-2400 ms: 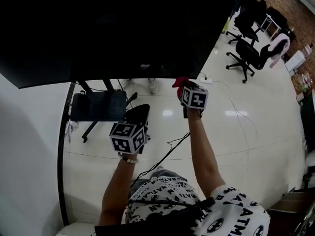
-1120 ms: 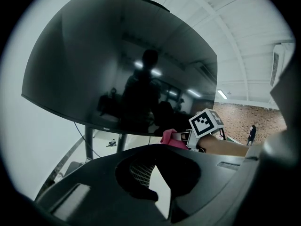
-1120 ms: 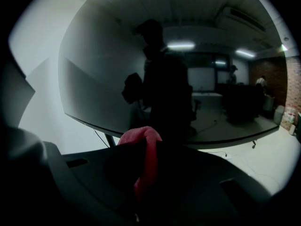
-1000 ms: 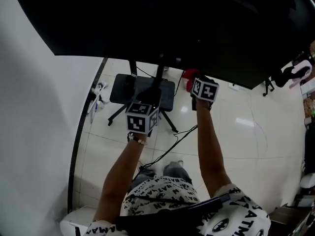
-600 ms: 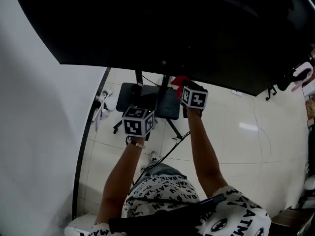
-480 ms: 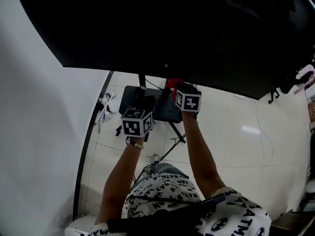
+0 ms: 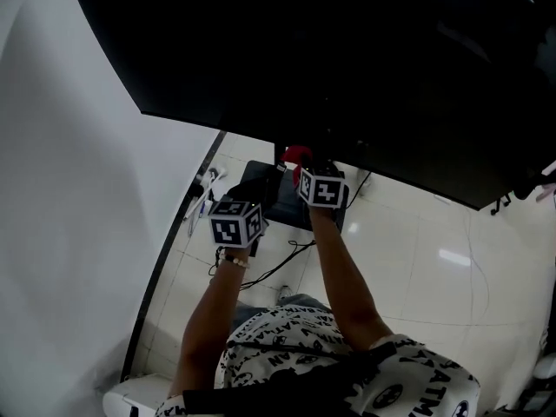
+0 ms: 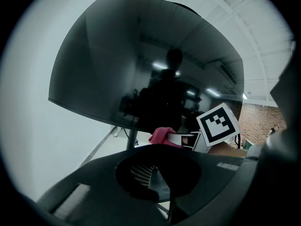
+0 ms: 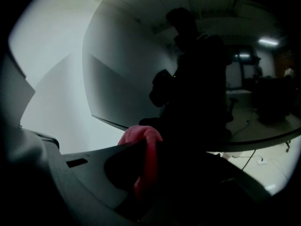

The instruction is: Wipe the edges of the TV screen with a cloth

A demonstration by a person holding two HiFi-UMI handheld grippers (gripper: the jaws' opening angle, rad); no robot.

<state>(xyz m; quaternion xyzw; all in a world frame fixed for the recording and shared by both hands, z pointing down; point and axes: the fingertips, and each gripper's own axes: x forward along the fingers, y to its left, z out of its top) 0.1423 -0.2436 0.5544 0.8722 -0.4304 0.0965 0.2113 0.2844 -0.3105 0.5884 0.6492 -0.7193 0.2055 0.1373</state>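
TV screen (image 7: 365, 68) cropped, cloth (image 7: 295, 155) mostly hidden

The TV screen (image 7: 347, 50) is glossy and mirror-like, the red cloth (image 9: 143, 145) soft fabric, the floor (image 7: 417, 259) shiny pale tile.

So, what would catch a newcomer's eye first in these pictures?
The large dark TV screen fills the top of the head view, against a white wall. Near its lower edge, the right claw is shut on a red cloth, the only bright colour. The left claw hangs beside it, holding nothing.
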